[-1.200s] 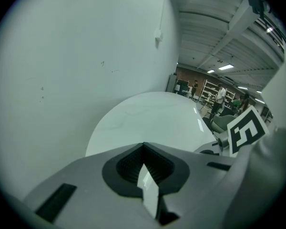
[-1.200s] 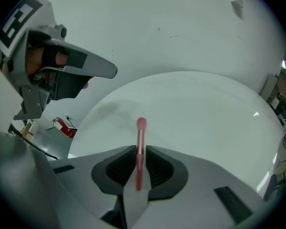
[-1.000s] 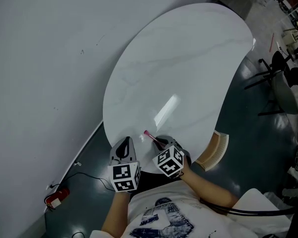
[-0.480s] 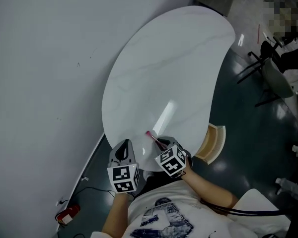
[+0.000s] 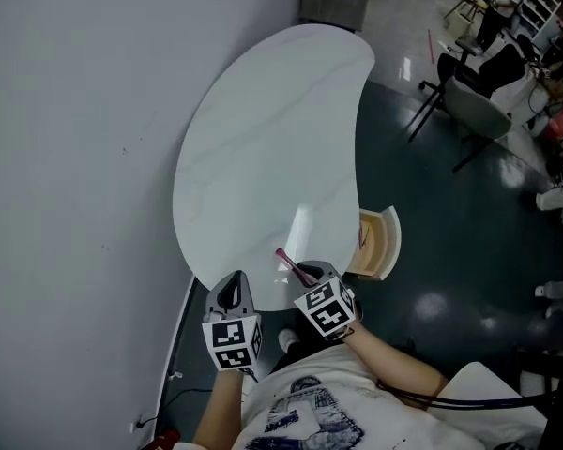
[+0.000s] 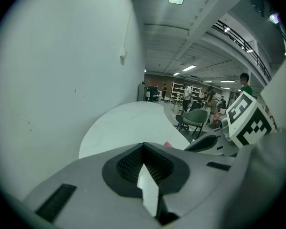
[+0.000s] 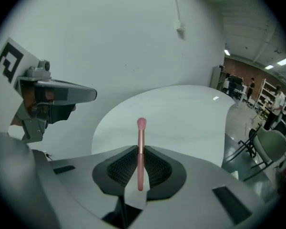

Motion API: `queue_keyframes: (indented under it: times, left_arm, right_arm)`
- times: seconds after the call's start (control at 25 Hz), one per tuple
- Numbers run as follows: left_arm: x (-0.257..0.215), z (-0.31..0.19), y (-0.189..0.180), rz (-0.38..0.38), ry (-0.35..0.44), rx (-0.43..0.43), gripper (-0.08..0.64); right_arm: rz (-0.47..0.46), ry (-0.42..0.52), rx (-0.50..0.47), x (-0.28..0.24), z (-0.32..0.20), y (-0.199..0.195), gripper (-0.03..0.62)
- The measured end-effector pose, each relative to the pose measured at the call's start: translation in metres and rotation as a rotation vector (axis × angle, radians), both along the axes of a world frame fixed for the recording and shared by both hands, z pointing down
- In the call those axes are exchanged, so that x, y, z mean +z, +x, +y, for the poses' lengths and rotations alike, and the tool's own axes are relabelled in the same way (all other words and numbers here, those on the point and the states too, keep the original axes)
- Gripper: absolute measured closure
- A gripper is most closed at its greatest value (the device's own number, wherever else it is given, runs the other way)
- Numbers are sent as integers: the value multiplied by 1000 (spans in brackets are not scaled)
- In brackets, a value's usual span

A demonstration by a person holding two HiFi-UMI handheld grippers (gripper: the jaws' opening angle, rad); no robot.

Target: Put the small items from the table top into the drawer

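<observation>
My right gripper is shut on a thin pink brush over the near edge of the white table. In the right gripper view the brush stands straight out between the pads, its pink tuft pointing forward. My left gripper hangs just left of the right one, shut with nothing in it; its pads meet in the left gripper view. The wooden drawer stands pulled out at the table's right side, a little right of my right gripper.
A pale wall runs close along the table's left side. Chairs and people stand on the dark floor at the far right. A cable and a red object lie on the floor at the lower left.
The view has swung, so the table sits further left and the drawer shows more fully. Both grippers have lifted a little; the brush stays in the right one.
</observation>
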State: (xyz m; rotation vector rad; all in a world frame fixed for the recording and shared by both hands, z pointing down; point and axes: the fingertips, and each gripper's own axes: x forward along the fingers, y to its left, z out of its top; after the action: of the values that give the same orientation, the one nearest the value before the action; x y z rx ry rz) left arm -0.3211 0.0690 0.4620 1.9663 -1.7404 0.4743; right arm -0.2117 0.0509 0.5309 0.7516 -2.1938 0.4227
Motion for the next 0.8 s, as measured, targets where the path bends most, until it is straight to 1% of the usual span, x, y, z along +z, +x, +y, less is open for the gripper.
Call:
queue_keyframes:
  times: [0.12,0.2,0.32,0.48,0.8]
  left_arm:
    - [-13,16,17,-1,25,58,526]
    - [-25,33,27,-1,33,84,526]
    - [-42,54,39,-2,46,115,526]
    - [-44,64,55,4,71,158,526]
    - [-50,74,93,11,89,219,526]
  right_arm:
    - [-13,24,78,-17,18,20,532]
    - [-19,30,111,-30,36,30,532]
    - [-27,47,143,-50,60,41,532]
    - [-35,70,182,-55,76,55,532]
    - [-55,110,241,-68,88,90,532]
